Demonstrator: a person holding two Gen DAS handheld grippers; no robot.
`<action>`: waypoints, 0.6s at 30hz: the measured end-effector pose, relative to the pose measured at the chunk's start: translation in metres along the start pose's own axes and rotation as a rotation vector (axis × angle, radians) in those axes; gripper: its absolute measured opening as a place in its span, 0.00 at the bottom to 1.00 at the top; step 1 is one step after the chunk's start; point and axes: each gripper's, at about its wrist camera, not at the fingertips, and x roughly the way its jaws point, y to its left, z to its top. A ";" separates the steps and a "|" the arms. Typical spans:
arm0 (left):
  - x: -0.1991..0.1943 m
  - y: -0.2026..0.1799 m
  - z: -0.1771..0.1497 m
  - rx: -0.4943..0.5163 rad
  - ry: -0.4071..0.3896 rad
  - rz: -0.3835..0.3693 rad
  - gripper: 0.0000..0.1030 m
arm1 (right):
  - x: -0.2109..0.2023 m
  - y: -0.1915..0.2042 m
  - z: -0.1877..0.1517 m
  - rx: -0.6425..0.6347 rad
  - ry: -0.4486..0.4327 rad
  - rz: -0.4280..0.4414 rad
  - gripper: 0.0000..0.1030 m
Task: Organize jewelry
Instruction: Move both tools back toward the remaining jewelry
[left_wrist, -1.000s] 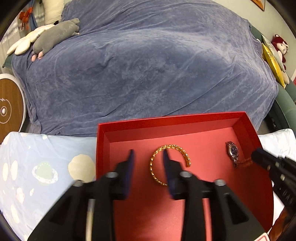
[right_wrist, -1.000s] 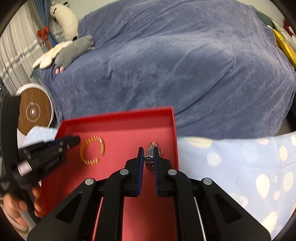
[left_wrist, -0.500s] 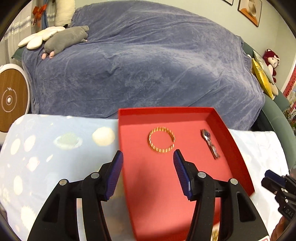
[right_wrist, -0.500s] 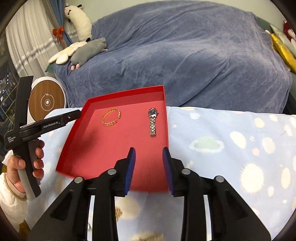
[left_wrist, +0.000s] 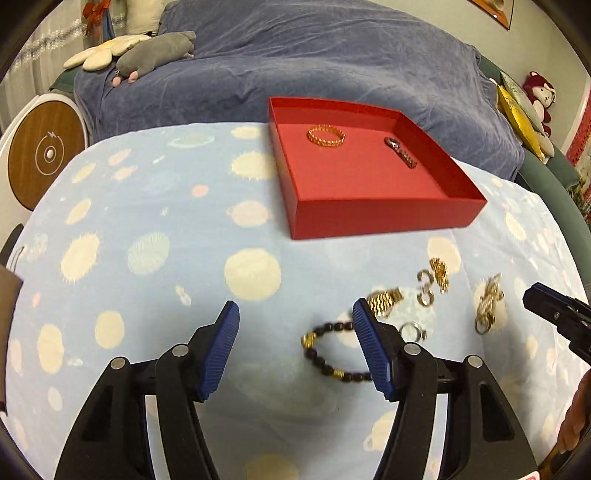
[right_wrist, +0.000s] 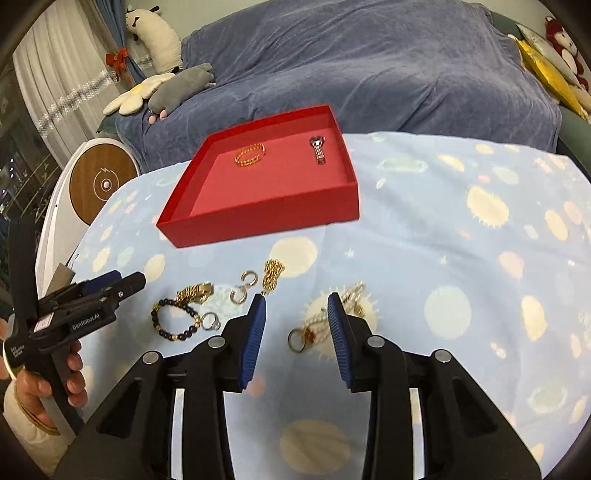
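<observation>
A red tray on the blue spotted cloth holds a gold bracelet and a silver watch. Loose jewelry lies on the cloth in front of it: a dark bead bracelet, a gold watch band, silver rings and a pearl chain with a ring. My left gripper is open and empty above the bead bracelet. My right gripper is open and empty over the pearl chain.
A blue-covered sofa with plush toys stands behind the table. A round wooden disc stands at the left. The left gripper also shows in the right wrist view, the right gripper's tip in the left wrist view.
Both grippers have pulled back from the red tray toward the near side and opened wider. The bracelet and watch stay in the tray; the loose jewelry has come into view.
</observation>
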 end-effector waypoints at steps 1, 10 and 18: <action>0.002 0.000 -0.007 0.009 0.001 0.005 0.60 | 0.001 0.002 -0.003 -0.010 0.001 -0.015 0.33; 0.028 -0.008 -0.021 0.078 0.020 0.009 0.60 | 0.011 0.005 -0.014 -0.088 0.024 -0.039 0.33; 0.035 -0.029 -0.022 0.170 -0.025 0.033 0.45 | 0.017 -0.006 -0.016 -0.070 0.041 -0.087 0.38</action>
